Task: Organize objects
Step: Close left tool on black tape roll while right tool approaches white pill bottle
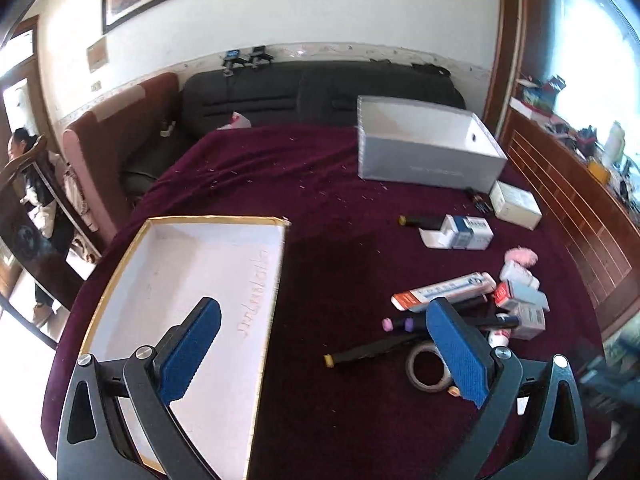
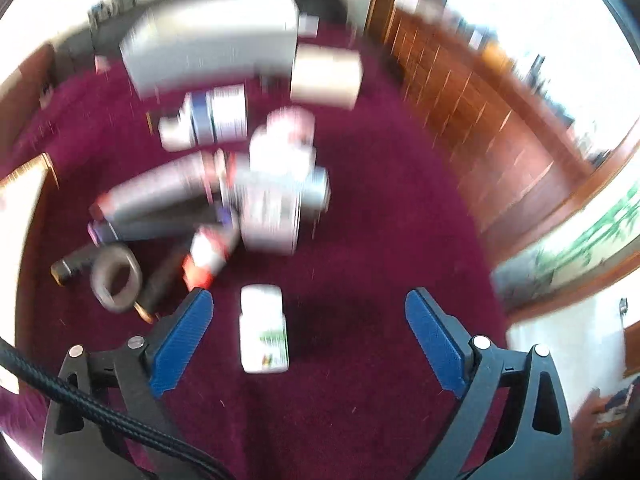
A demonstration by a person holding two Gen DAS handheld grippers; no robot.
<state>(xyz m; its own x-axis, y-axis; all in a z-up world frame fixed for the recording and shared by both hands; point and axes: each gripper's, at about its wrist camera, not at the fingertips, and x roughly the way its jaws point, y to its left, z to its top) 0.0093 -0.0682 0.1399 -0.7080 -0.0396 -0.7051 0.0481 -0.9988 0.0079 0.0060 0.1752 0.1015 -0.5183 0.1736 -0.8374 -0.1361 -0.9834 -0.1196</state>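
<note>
Plainly, the right gripper (image 2: 308,340) was the nearer tool: its blue pads stood wide apart with nothing clamped, and a small white box (image 2: 264,330) lay on the maroon cloth (image 2: 360,420) between them, closer to the left pad and apparently touching neither. The box's long axis ran near to far, roughly along the fingers, so the pads would likely close across its narrow width. Further off sat the blurred clutter of cartons, pens and a tape roll (image 2: 116,278). The left gripper (image 1: 320,352) was also spread and empty, over the near edge of the gold-rimmed tray (image 1: 218,220) at left.
</note>
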